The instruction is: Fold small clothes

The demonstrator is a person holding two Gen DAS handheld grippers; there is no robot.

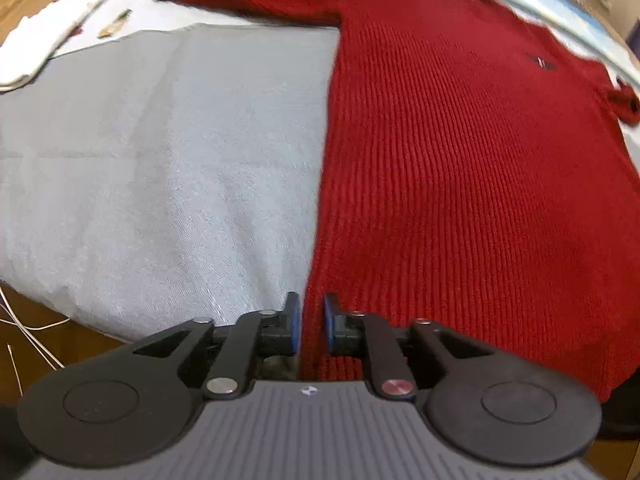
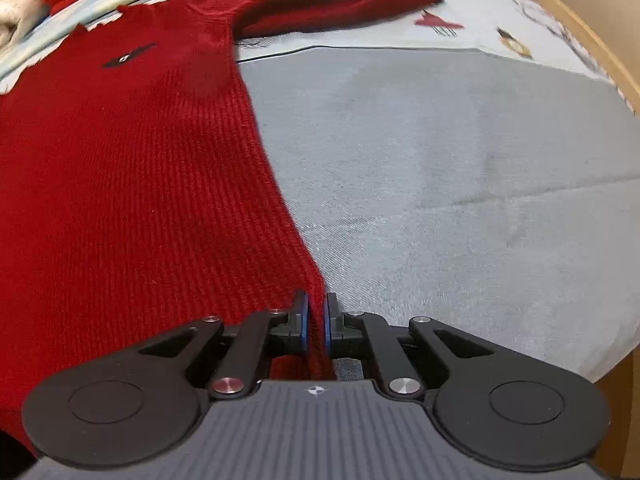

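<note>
— Where was the red sweater [image 1: 460, 152] lying?

— Flat on the grey cloth [image 1: 160, 168], its sleeves stretched along the far side. My left gripper [image 1: 311, 328] was nearly closed at its bottom corner; red knit sat between the blue pads, though I couldn't tell if they pinched it.

— And the other side?

— My right gripper [image 2: 316, 326] was clamped on the opposite bottom corner, the side edge running straight into the pads.

— Any room around it?

— Bare grey cloth lay outside both side edges. A white folded garment [image 1: 44, 36] sat near the far left edge.
</note>
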